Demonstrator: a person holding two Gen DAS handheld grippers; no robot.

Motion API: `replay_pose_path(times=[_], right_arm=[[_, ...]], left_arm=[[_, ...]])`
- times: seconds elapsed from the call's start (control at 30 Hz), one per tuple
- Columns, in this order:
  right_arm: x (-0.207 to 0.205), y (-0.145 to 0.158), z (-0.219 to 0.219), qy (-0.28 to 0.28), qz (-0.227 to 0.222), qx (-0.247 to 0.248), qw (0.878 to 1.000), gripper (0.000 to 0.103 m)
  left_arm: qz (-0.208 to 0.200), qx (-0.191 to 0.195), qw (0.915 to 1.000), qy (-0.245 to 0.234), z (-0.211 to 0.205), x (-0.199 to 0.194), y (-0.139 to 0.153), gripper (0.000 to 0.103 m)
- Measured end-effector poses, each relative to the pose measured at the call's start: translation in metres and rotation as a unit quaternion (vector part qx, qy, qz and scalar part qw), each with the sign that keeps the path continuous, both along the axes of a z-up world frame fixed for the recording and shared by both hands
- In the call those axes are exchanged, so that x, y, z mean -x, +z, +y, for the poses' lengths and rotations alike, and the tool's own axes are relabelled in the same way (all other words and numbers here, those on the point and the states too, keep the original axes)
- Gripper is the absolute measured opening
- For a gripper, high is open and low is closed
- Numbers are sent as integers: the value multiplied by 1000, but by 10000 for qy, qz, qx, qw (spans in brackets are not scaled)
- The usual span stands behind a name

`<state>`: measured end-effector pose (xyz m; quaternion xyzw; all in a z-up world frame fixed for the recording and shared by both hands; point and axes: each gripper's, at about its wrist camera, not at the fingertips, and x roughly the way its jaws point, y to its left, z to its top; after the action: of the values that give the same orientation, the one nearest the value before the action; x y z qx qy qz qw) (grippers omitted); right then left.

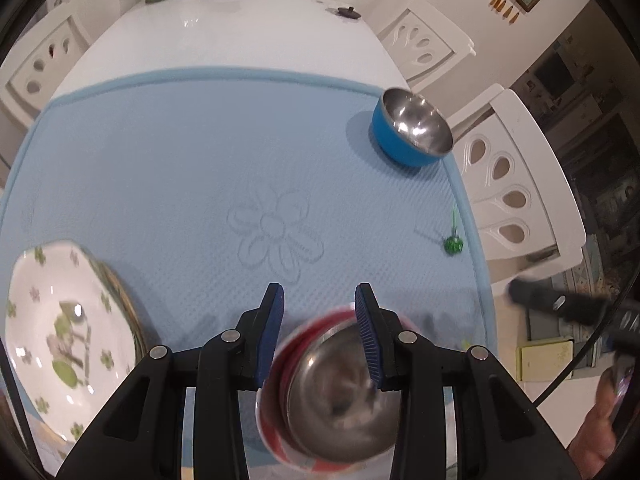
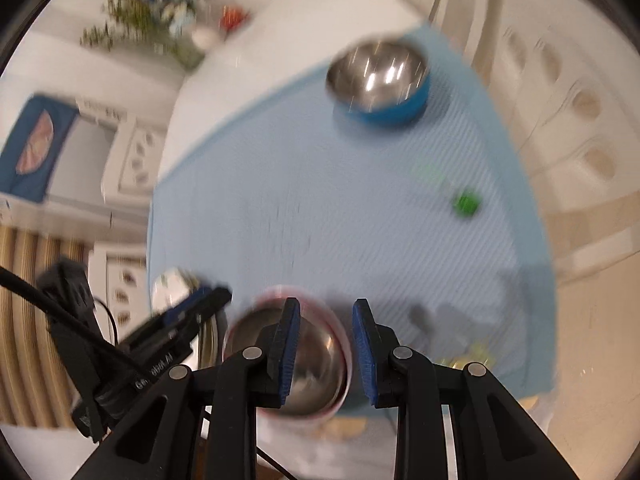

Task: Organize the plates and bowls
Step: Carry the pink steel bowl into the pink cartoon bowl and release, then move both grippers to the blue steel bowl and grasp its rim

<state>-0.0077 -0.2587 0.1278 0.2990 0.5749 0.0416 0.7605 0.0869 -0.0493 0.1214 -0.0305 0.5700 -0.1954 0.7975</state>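
Red bowl (image 1: 320,396): steel bowl nested inside, right under the left jaws (image 1: 319,334); stacking here looks done.
Blue bowl (image 1: 412,128): alone, far ahead of both jaws; left to gather.
Plates (image 1: 60,332): stacked left of the left jaws.
Left jaws: slightly apart, straddling the red bowl's far rim, grip unclear.
Right jaws (image 2: 326,344): slightly apart, empty, above the red bowl.

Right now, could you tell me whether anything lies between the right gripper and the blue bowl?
Nothing visible does: bare mat runs from the right gripper to the blue bowl. A small green object lies on the mat, right of that straight line.
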Motion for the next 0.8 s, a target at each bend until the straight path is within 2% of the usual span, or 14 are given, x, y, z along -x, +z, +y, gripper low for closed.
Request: replay_pose_path(times=[0.13, 0.2, 0.27, 0.3, 0.43, 0.6, 0.8], right_arm=[[-8, 17, -31, -377, -372, 67, 9986, 27], [-14, 19, -43, -534, -437, 63, 9976, 32], [-23, 18, -52, -683, -463, 59, 9966, 46], [-26, 17, -55, -772, -471, 60, 9959, 48], [-50, 5, -74, -997, -377, 46, 9943, 48], [-81, -16, -97, -1175, -208, 39, 9928, 48], [-120, -51, -115, -1313, -98, 104, 9912, 48]], left_arm=[[-248, 36, 9996, -126, -17, -23, 17, 34], [-333, 44, 9992, -196, -26, -33, 23, 34], [-413, 56, 9987, -292, -38, -46, 29, 34], [-443, 68, 9984, -332, -43, -51, 31, 35], [-578, 101, 9973, -448, -65, -77, 35, 54], [-497, 178, 9964, -667, -95, -113, 22, 55], [50, 472, 9973, -565, -116, -160, -21, 54]])
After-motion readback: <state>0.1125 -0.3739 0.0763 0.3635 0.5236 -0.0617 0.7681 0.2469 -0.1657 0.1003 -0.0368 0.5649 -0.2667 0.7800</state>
